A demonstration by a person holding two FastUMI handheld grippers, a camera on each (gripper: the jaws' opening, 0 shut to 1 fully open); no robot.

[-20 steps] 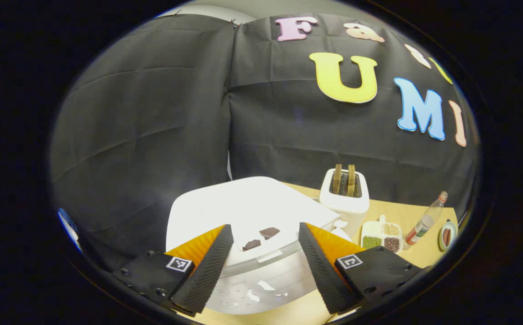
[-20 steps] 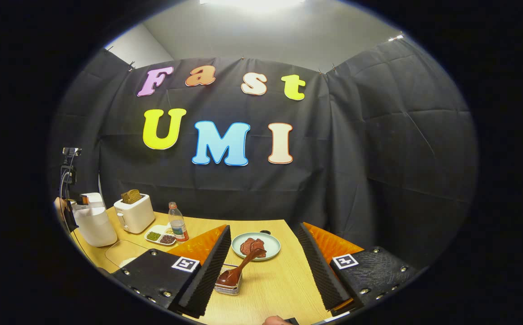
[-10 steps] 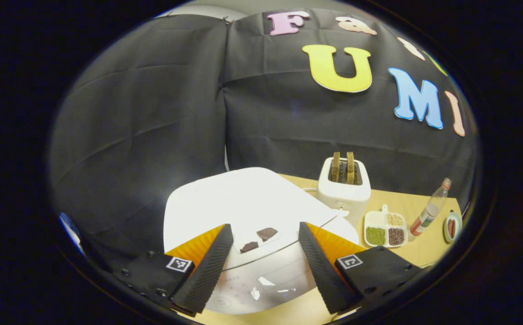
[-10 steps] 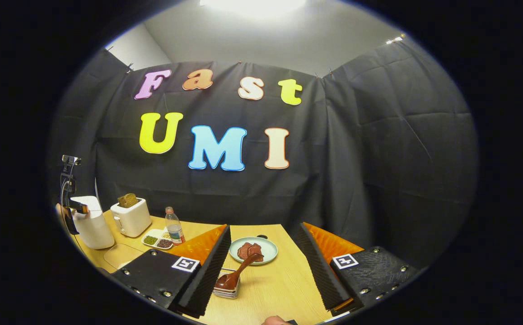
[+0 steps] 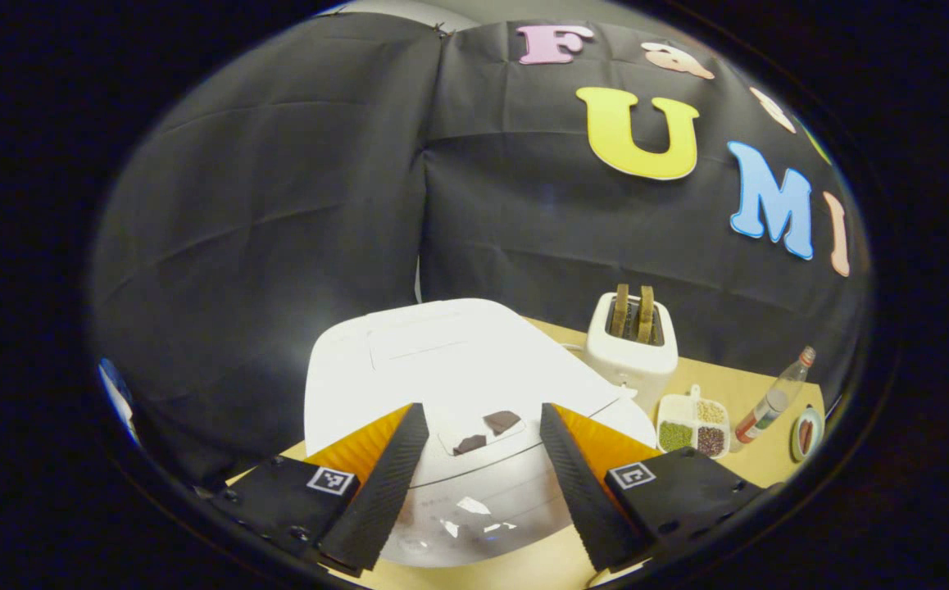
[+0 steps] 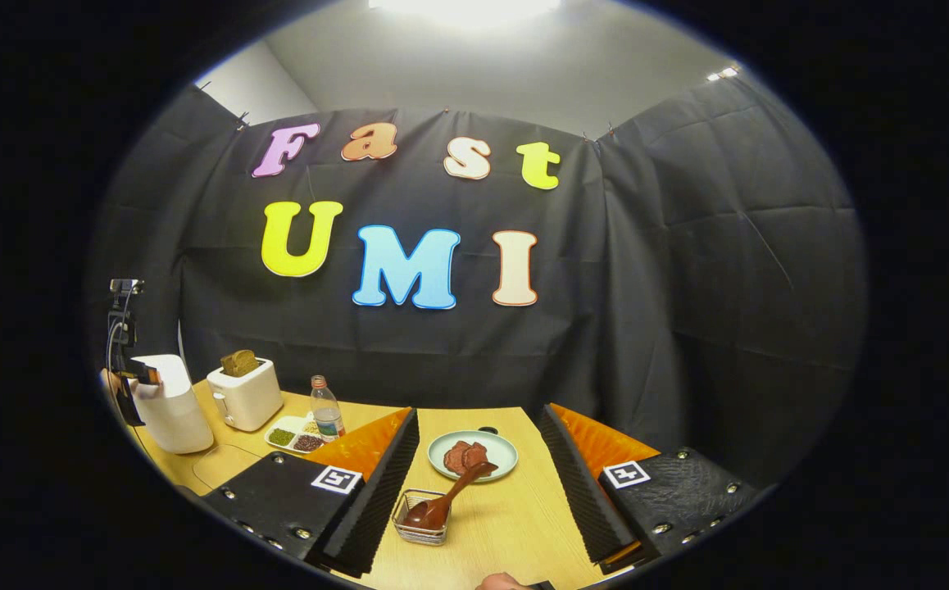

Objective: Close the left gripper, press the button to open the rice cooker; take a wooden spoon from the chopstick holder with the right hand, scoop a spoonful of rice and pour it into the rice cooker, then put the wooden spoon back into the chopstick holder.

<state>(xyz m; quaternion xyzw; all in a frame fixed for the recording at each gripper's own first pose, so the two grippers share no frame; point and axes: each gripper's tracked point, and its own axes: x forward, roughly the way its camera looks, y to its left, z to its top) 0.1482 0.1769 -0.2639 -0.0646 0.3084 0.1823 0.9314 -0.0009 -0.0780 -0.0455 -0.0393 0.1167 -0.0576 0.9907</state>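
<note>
In the left gripper view, the left gripper (image 5: 476,483) hangs with its two black ribbed fingers spread wide, holding nothing, just over the front of the white, rounded rice cooker (image 5: 442,369). The cooker's lid is down, and the long pale button (image 5: 483,426) near its front edge lies between the fingers. Behind the cooker on the light wooden table (image 5: 757,459) stands a white toaster (image 5: 632,348) with two brown slices sticking up; beside it sit a white divided dish of beans (image 5: 694,424) and a clear plastic bottle (image 5: 772,397).

In the right gripper view, the right gripper (image 6: 483,483) is likewise spread apart and empty. Between its fingers stands a small wire chopstick holder (image 6: 421,524) with a dark brown wooden spoon (image 6: 450,498) leaning in it, handle tilted toward a pale green plate (image 6: 473,455). The rice cooker (image 6: 167,403) stands well apart at the table's far left.
</note>
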